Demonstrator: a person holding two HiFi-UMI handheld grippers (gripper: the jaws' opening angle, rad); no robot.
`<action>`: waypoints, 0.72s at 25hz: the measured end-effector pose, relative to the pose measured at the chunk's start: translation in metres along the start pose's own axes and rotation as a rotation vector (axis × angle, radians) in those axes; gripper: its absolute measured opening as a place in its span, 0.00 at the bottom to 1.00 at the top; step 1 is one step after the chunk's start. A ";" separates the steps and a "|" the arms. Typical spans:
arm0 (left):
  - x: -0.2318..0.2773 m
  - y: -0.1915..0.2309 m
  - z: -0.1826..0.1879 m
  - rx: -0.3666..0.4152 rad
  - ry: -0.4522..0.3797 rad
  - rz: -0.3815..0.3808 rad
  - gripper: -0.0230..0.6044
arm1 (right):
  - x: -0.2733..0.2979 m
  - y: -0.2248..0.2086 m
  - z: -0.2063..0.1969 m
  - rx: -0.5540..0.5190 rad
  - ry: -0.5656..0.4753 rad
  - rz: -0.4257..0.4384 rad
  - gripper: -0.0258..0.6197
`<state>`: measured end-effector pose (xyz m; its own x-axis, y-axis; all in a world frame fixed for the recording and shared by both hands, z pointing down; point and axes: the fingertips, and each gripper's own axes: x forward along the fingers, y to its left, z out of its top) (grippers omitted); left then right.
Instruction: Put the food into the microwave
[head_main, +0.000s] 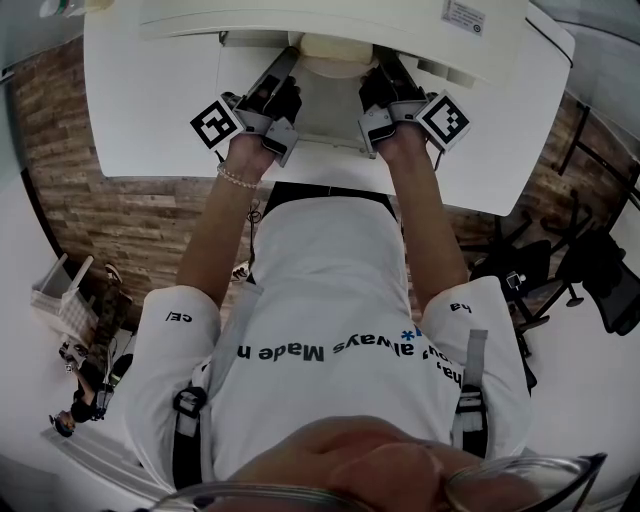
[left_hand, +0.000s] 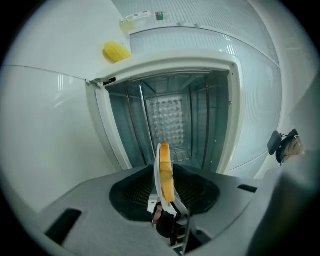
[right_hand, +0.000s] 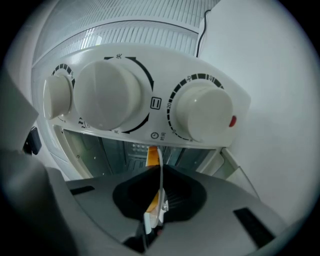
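Note:
A cream plate (head_main: 330, 55) with orange-yellow food sits at the mouth of the white microwave (head_main: 330, 15). My left gripper (head_main: 283, 78) is shut on the plate's left rim and my right gripper (head_main: 385, 78) on its right rim. In the left gripper view the plate (left_hand: 165, 170) shows edge-on between the shut jaws of the left gripper (left_hand: 165, 186), with the open cavity (left_hand: 170, 117) straight ahead. In the right gripper view the plate's edge (right_hand: 152, 156) is clamped by the right gripper (right_hand: 159, 195), just under the control panel.
The microwave stands on a white table (head_main: 150, 120) and its drop-down door (head_main: 325, 120) lies open toward me. Two large dials (right_hand: 107, 95) (right_hand: 202, 110) sit close to the right gripper. A yellow object (left_hand: 116, 51) lies left of the microwave.

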<state>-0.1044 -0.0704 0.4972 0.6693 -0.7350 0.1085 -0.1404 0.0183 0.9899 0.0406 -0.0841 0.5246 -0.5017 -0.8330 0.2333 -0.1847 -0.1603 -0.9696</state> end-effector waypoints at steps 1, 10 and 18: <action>-0.003 0.000 -0.001 -0.001 -0.003 0.003 0.19 | 0.000 0.000 0.000 0.002 -0.002 0.000 0.07; -0.005 -0.005 -0.029 -0.013 0.049 -0.014 0.19 | 0.003 -0.001 0.003 0.012 -0.015 -0.005 0.07; 0.011 0.007 -0.046 -0.043 0.066 0.033 0.09 | 0.004 -0.001 0.005 0.034 -0.021 0.005 0.07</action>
<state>-0.0646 -0.0471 0.5095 0.7117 -0.6873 0.1457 -0.1329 0.0720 0.9885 0.0431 -0.0900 0.5261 -0.4845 -0.8448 0.2272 -0.1528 -0.1740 -0.9728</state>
